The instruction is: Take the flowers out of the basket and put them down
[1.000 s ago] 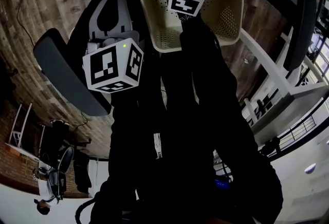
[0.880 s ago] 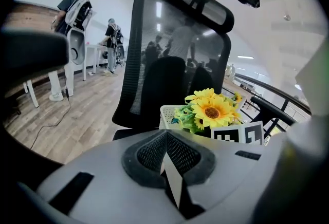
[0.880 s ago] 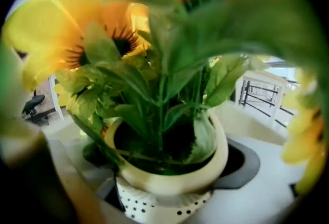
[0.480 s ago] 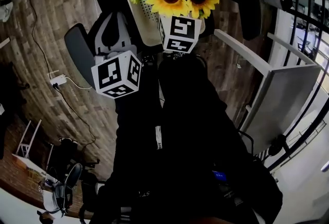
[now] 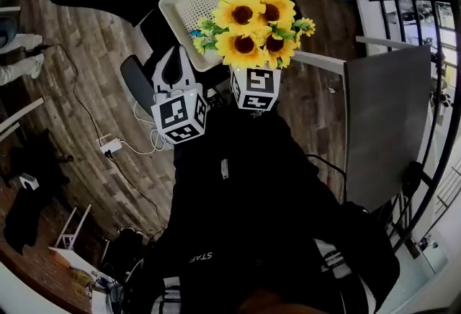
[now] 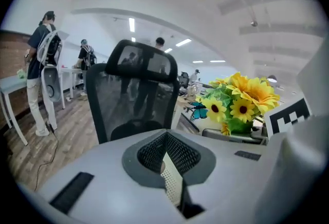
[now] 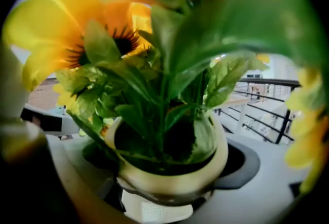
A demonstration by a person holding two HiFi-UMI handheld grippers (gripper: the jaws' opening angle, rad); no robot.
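A bunch of yellow sunflowers (image 5: 252,28) in a cream pot (image 7: 169,176) is up in the air, to the right of the white perforated basket (image 5: 186,9) and outside it. My right gripper (image 7: 164,189) is shut on the pot, and leaves fill most of its view. In the head view its marker cube (image 5: 256,88) sits just below the blooms. My left gripper (image 6: 172,179) is shut on a thin perforated basket wall (image 6: 170,174), its cube (image 5: 180,114) below the basket. From the left gripper view the flowers (image 6: 241,102) show at right with a blue butterfly (image 6: 198,110).
A black mesh office chair (image 6: 128,94) stands ahead of the left gripper, with people (image 6: 43,58) and desks behind it. A grey table (image 5: 385,125) and railing are at right. A power strip (image 5: 112,147) with cables lies on the wood floor (image 5: 86,68).
The sunflowers have come up out of the basket and now hang to its right. Both grippers and the basket sit lower in the head view, which has swung round.
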